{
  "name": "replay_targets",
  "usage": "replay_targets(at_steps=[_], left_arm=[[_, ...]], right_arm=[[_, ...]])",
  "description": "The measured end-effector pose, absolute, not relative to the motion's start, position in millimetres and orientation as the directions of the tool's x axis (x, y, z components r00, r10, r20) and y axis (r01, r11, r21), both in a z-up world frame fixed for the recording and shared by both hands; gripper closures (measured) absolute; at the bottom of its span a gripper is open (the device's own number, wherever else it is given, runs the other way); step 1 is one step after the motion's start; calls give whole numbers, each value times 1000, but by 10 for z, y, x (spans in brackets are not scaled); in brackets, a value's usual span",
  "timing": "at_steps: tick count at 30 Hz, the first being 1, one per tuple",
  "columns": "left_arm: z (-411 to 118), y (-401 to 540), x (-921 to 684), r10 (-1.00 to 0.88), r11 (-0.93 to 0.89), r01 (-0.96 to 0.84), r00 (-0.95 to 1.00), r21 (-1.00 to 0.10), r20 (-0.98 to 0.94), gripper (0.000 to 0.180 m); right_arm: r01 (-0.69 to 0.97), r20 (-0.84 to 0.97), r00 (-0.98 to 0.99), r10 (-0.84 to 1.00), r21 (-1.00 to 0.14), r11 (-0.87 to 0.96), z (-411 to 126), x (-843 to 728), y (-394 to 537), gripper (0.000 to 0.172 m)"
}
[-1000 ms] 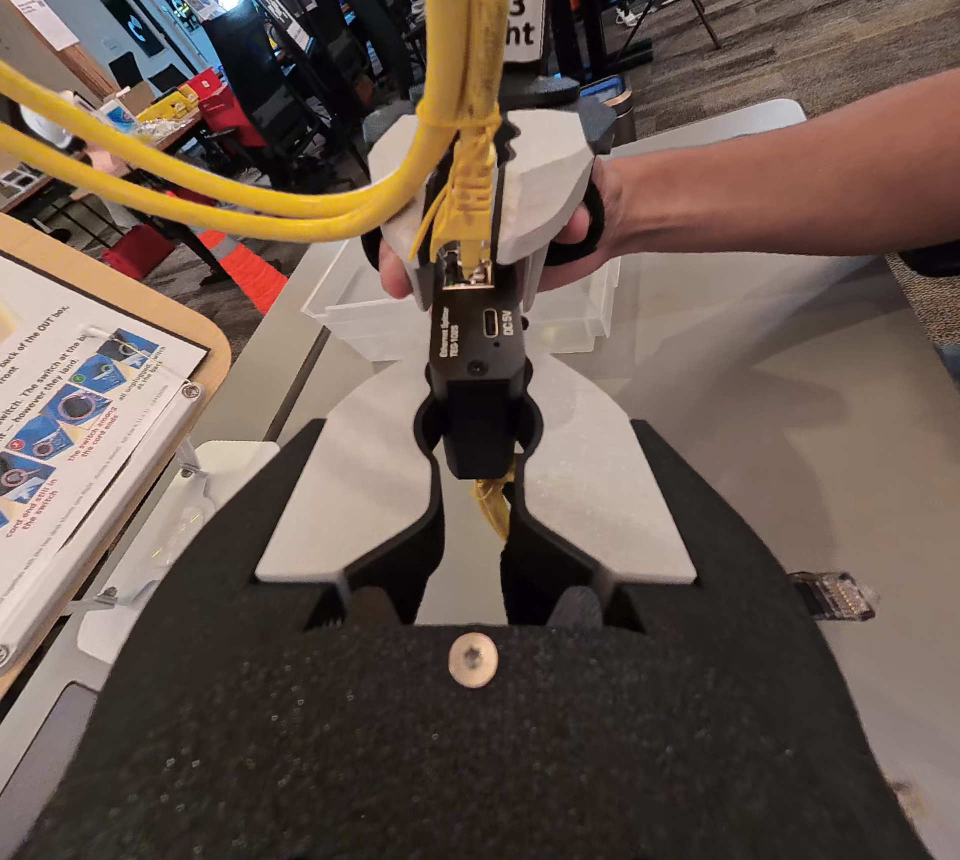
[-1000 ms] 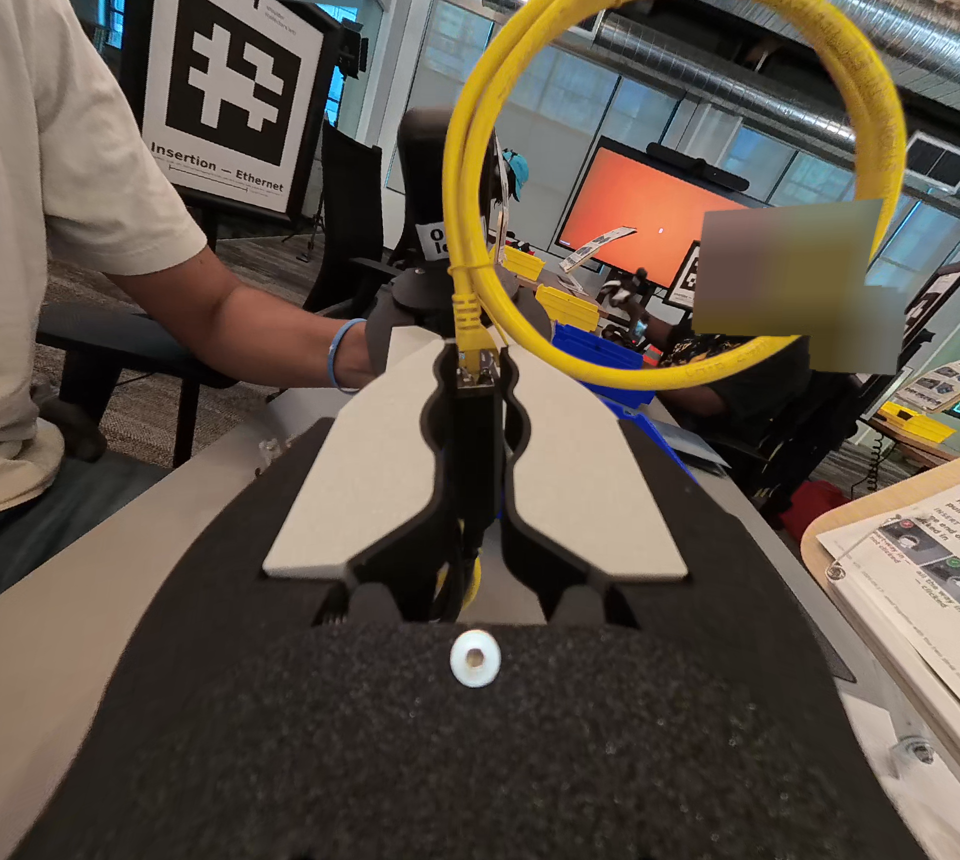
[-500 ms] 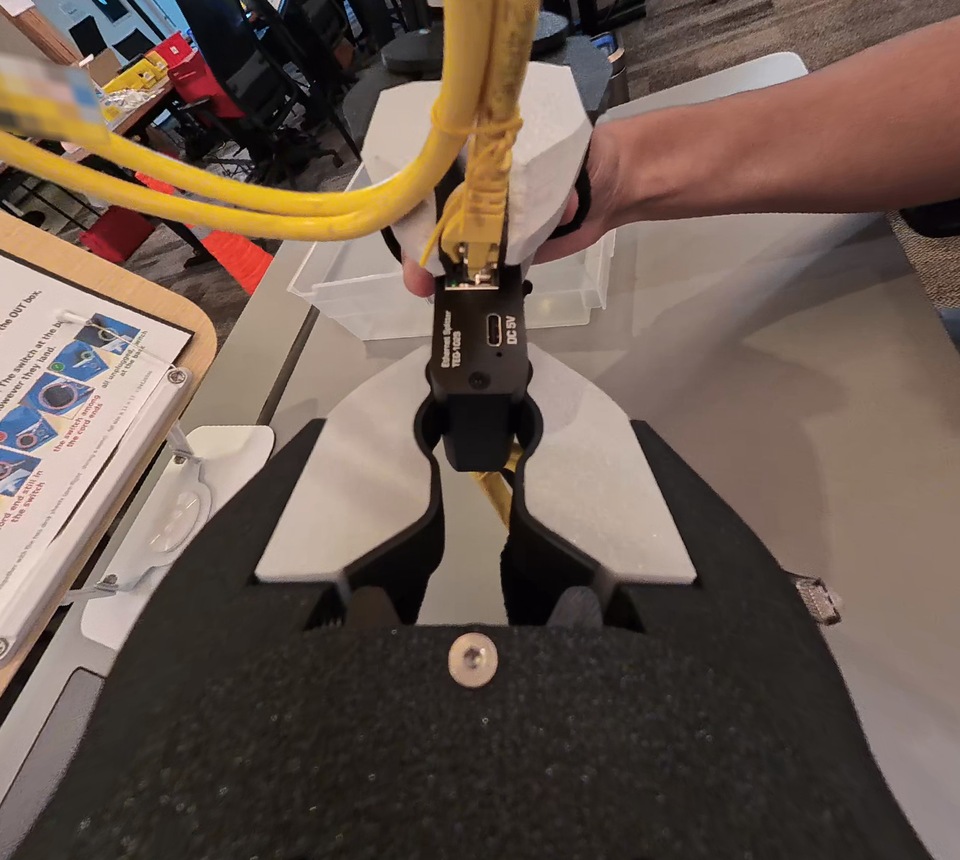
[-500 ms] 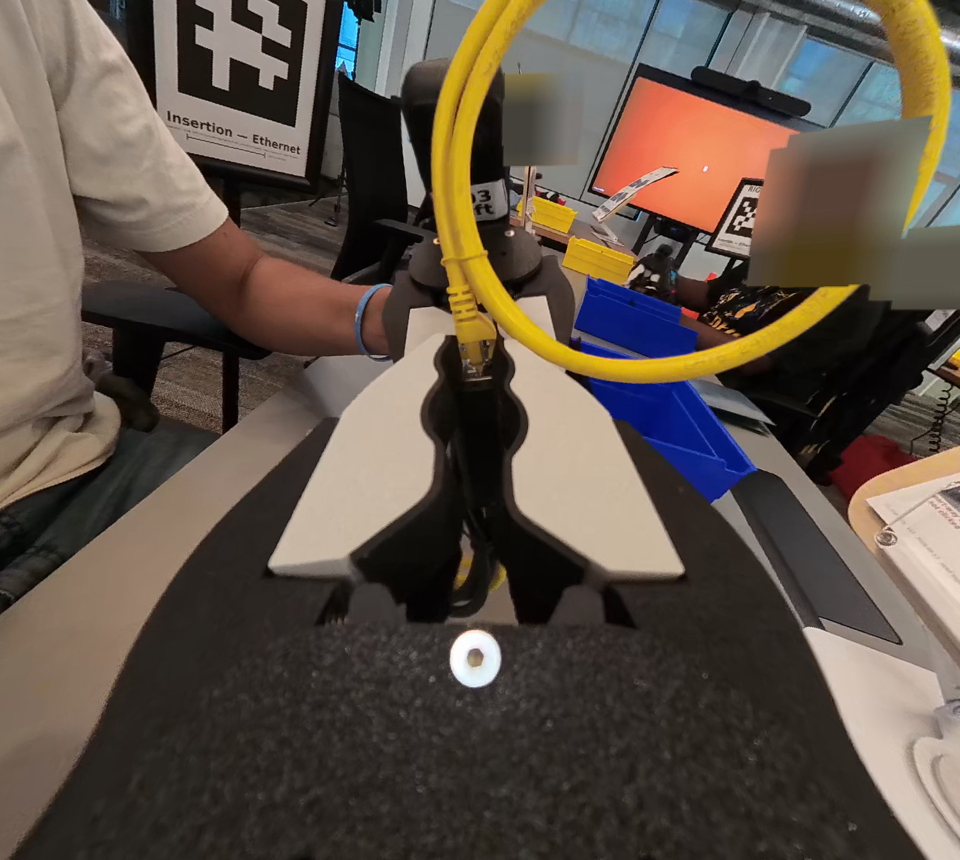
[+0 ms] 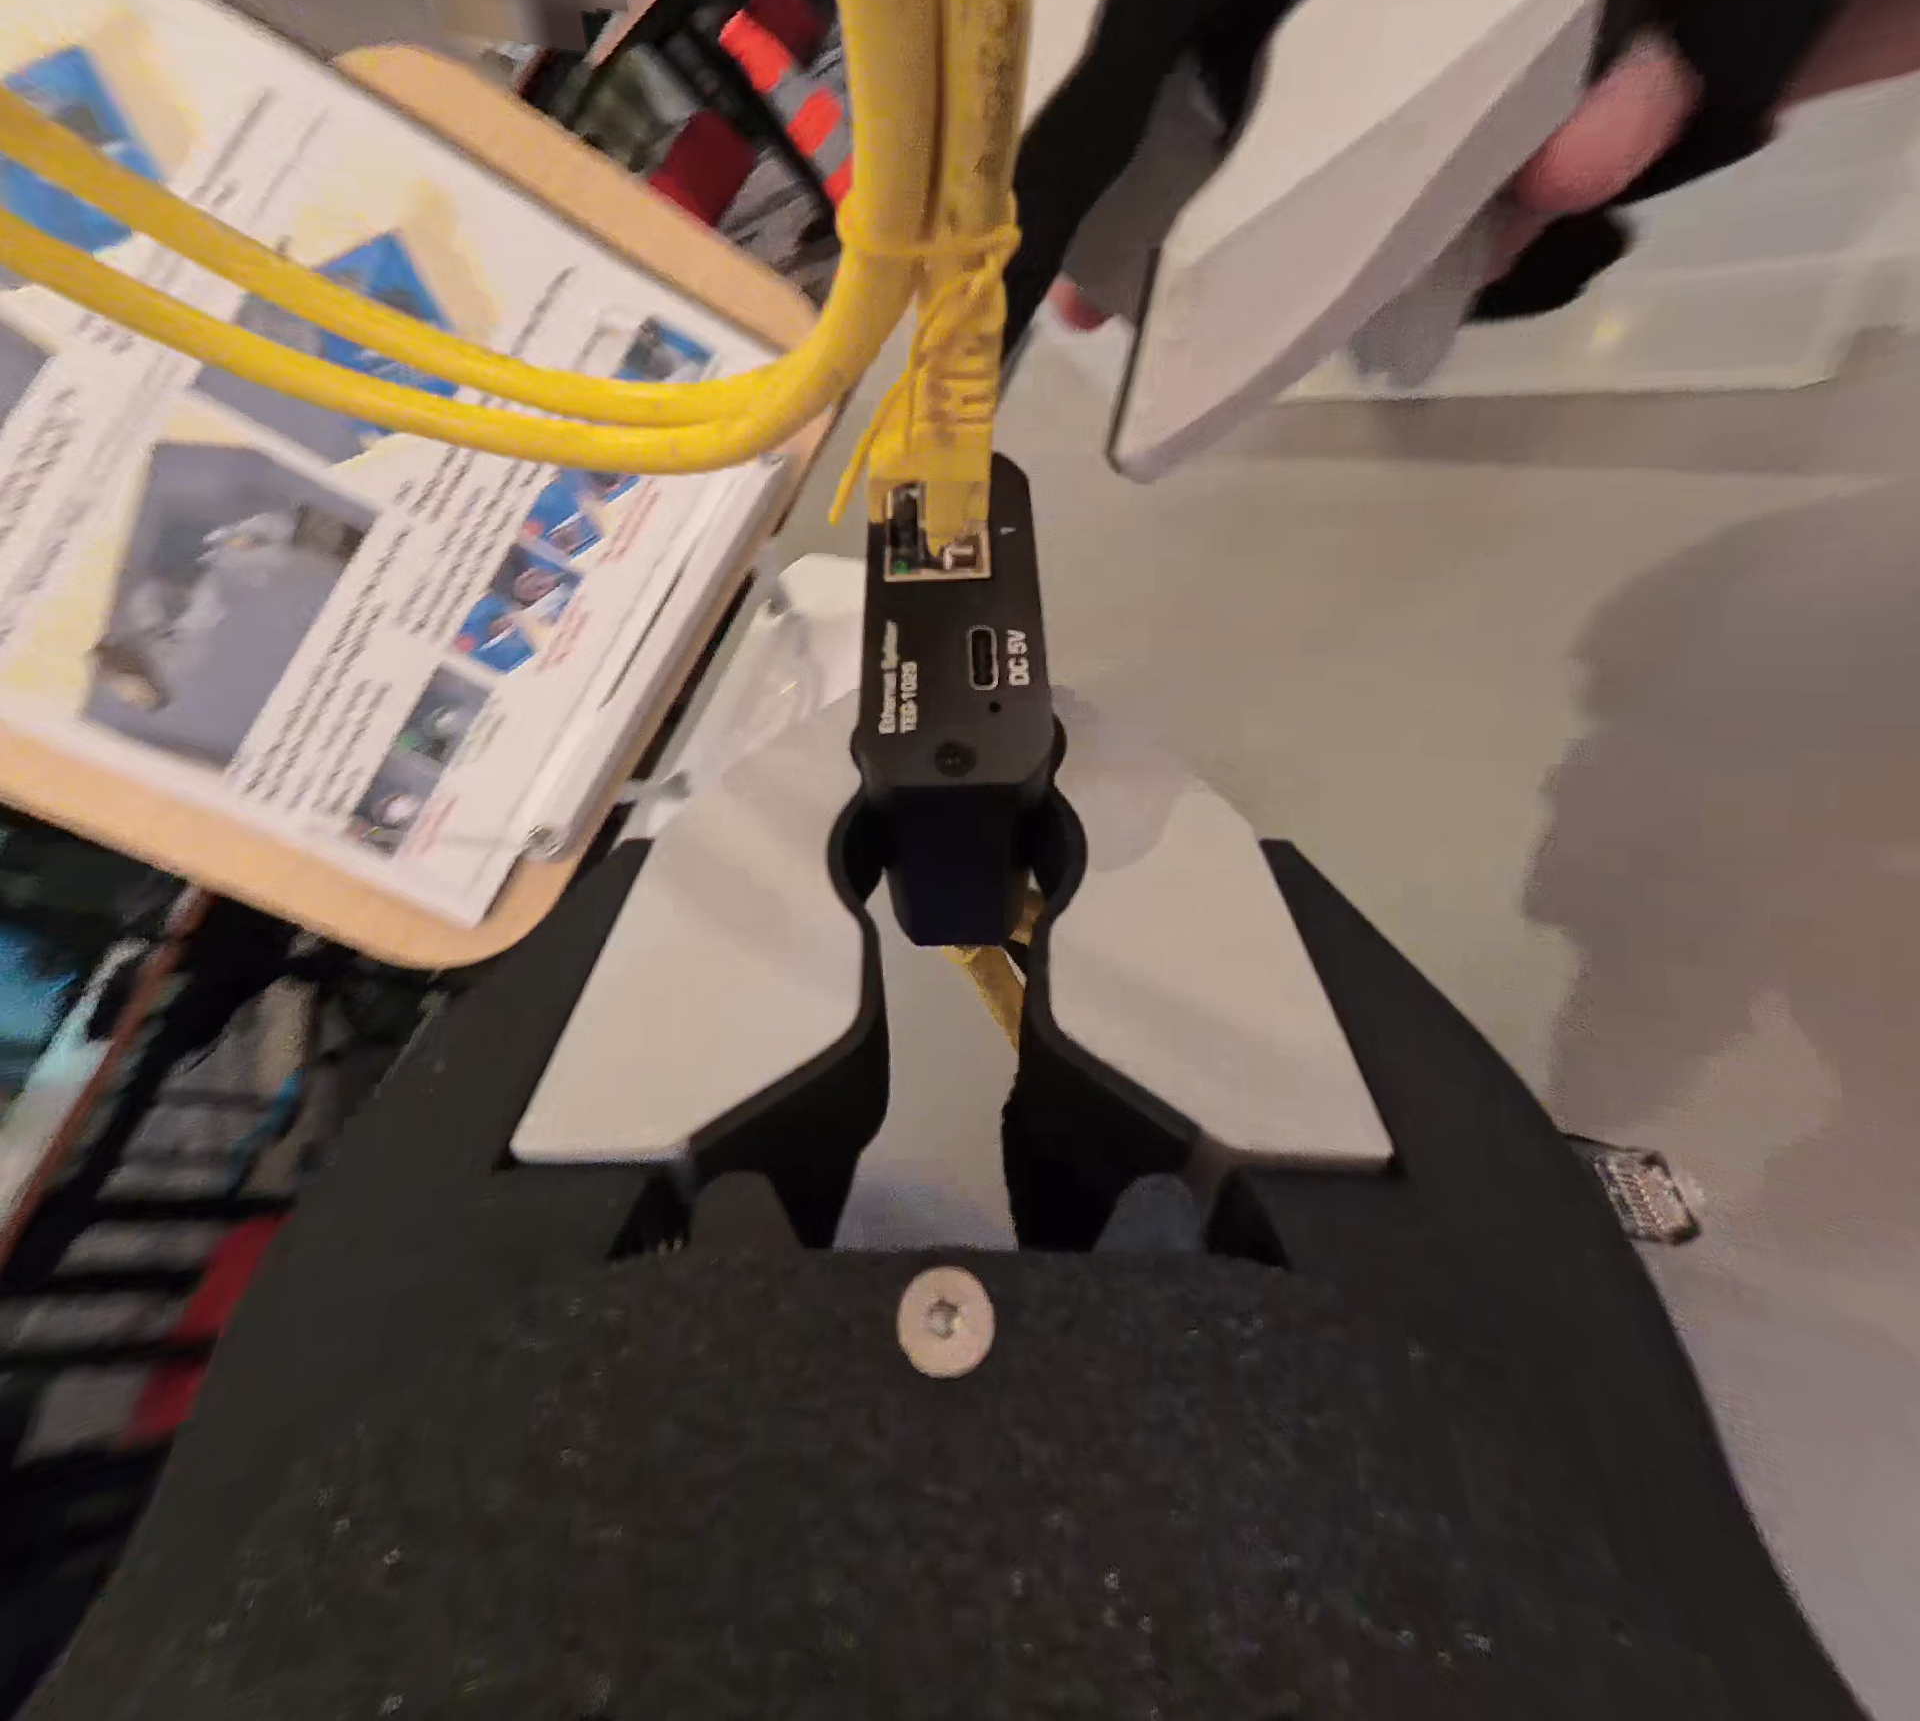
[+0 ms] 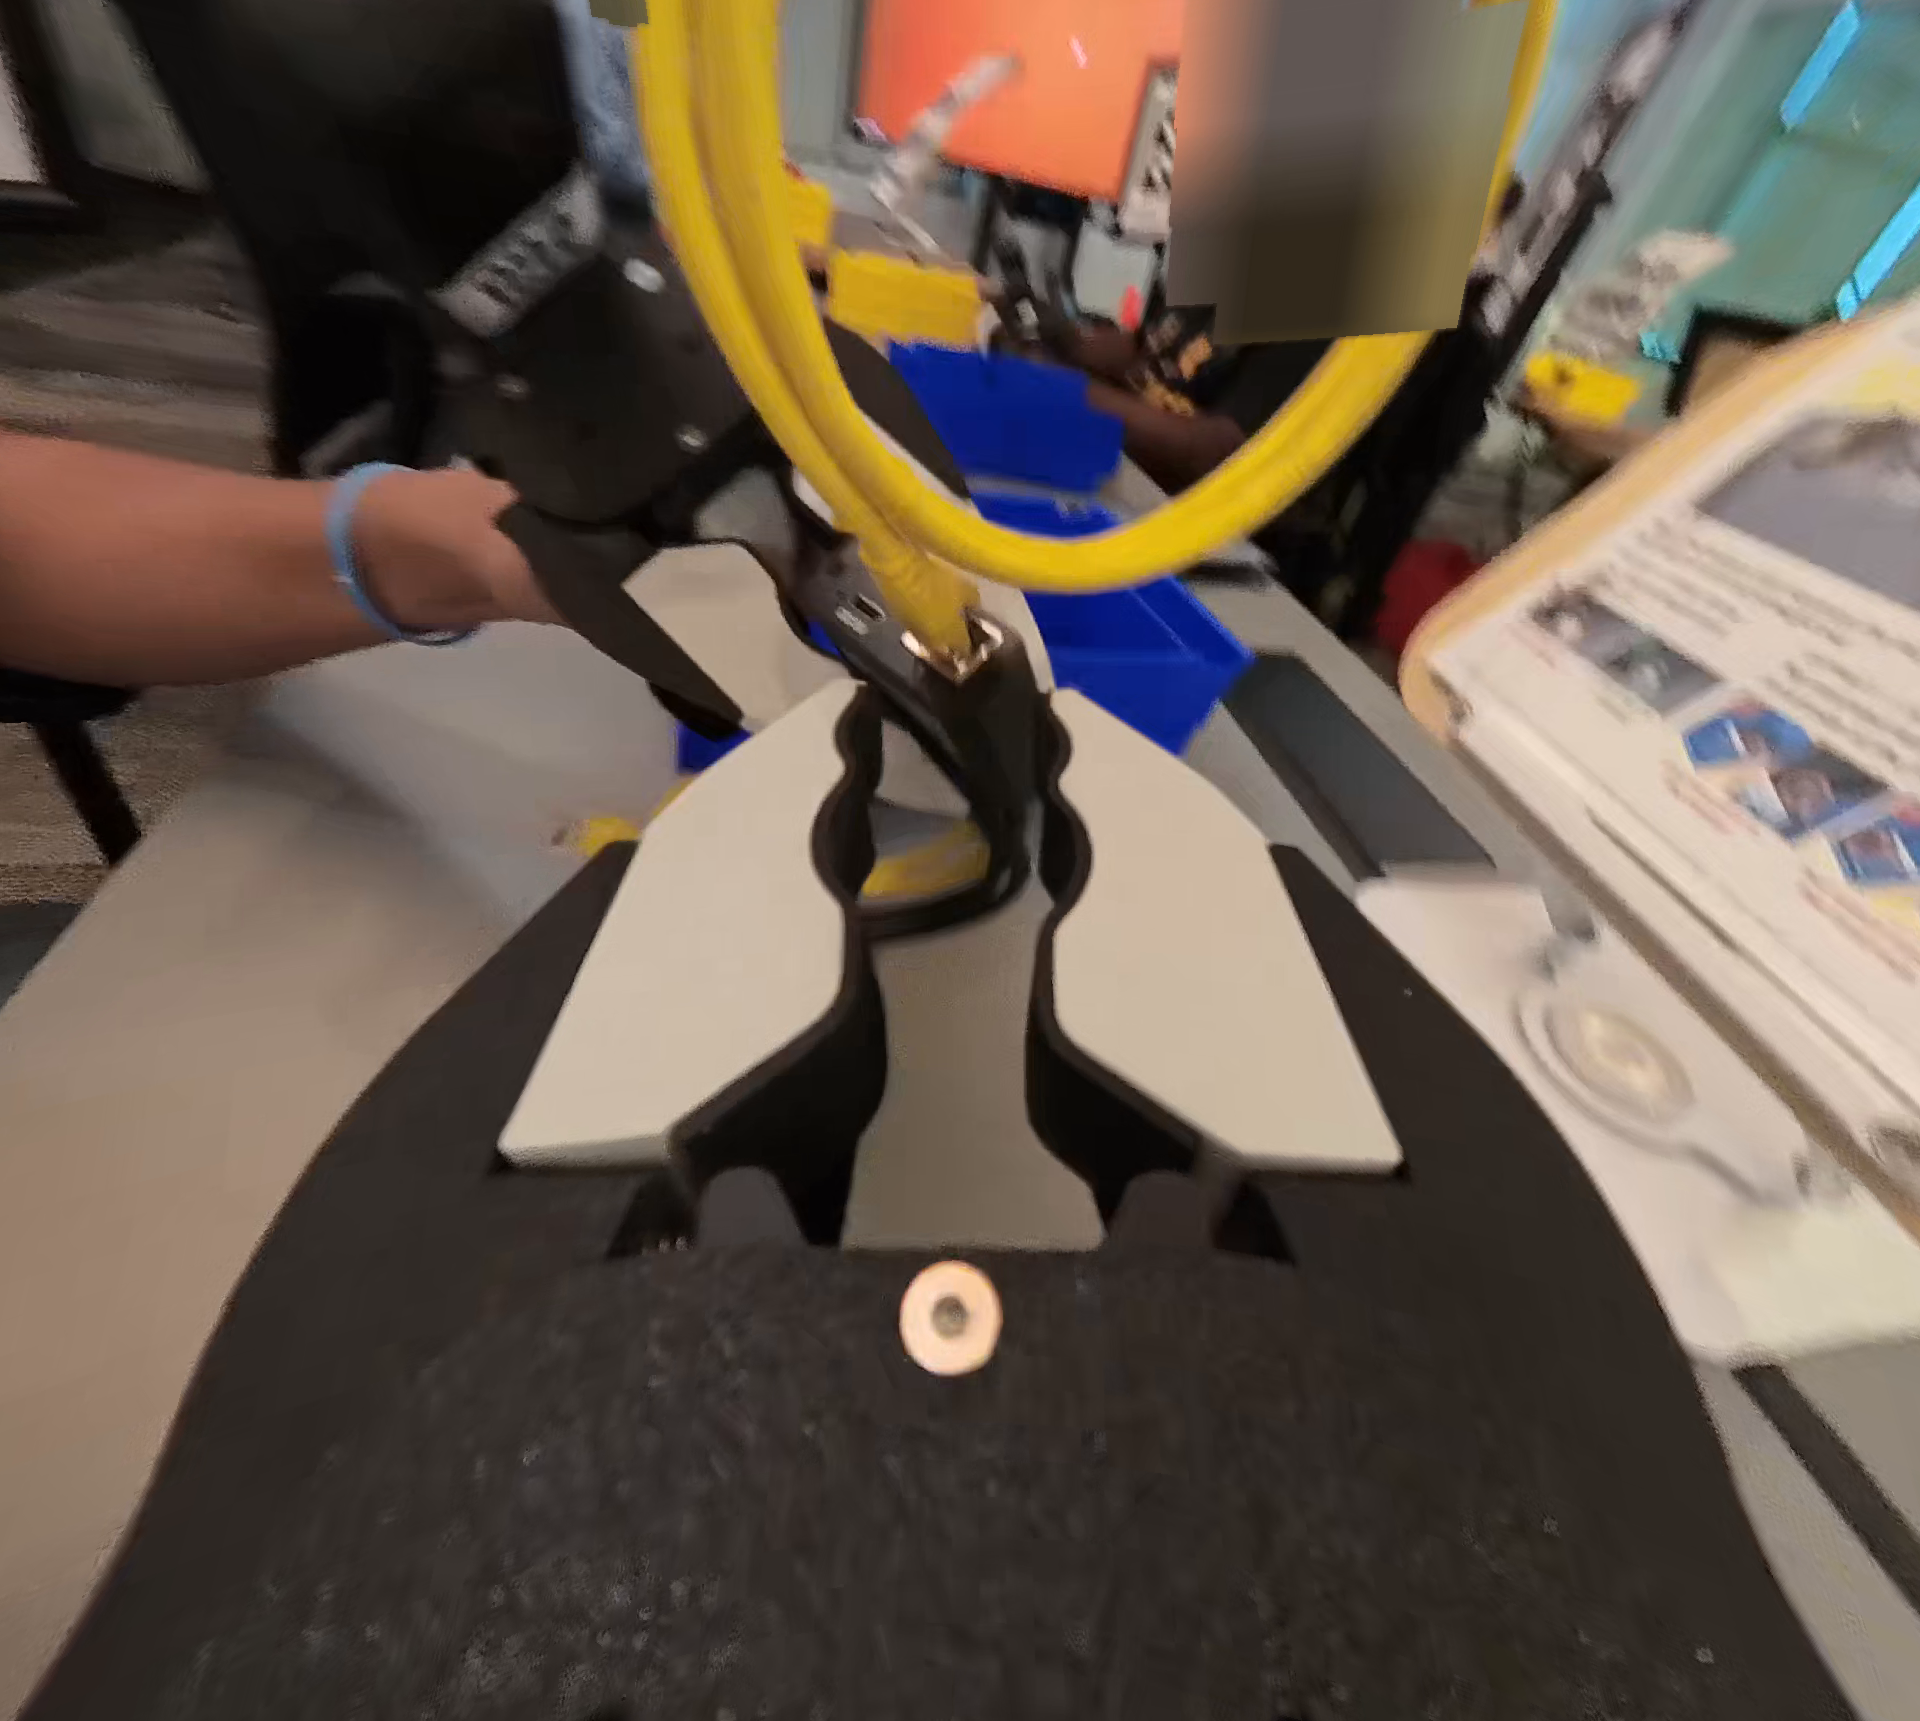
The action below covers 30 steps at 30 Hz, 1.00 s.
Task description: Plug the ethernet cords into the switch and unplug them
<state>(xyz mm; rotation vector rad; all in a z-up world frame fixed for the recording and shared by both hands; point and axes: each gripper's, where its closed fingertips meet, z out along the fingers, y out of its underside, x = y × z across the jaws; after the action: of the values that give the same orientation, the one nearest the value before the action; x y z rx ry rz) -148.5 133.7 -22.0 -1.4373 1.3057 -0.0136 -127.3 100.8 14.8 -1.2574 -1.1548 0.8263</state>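
While the left gripper (image 5: 956,850) clamps the switch (image 5: 951,663) with a yellow cord (image 5: 961,383) plugged in, the right gripper (image 6: 951,757), jaws apart, must next close on that cord's plug just above the switch.

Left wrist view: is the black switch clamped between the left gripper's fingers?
Yes. The switch sits with its lower end pinched between the two fingers of the left gripper, a yellow cord plugged into its top.
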Motion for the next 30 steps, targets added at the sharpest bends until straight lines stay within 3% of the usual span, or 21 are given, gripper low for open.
replay_targets(at_steps=[4,7,17,21,30], left_arm=[[-227,1585,-1699,-466,194,-815,413,-545,-783,156],[-256,1646,-1765,-367,147,-873,389,-465,-845,156],[-306,1632,-1719,-345,107,-879,405,-464,-847,156],[-355,1629,-1706,-350,96,-892,386,-443,-854,155],[-406,1679,-1758,-351,54,-901,386,-430,-853,155]], right_arm=[[239,116,402,908,-971,18,-46,-1329,1220,126],[181,72,489,869,-983,-21,-42,-1434,1256,138],[22,-33,606,795,-998,-59,-36,-1426,1347,152],[28,-29,601,799,-998,-57,-69,-1456,1335,159],[93,7,607,795,-994,-62,-108,-1479,1333,160]])
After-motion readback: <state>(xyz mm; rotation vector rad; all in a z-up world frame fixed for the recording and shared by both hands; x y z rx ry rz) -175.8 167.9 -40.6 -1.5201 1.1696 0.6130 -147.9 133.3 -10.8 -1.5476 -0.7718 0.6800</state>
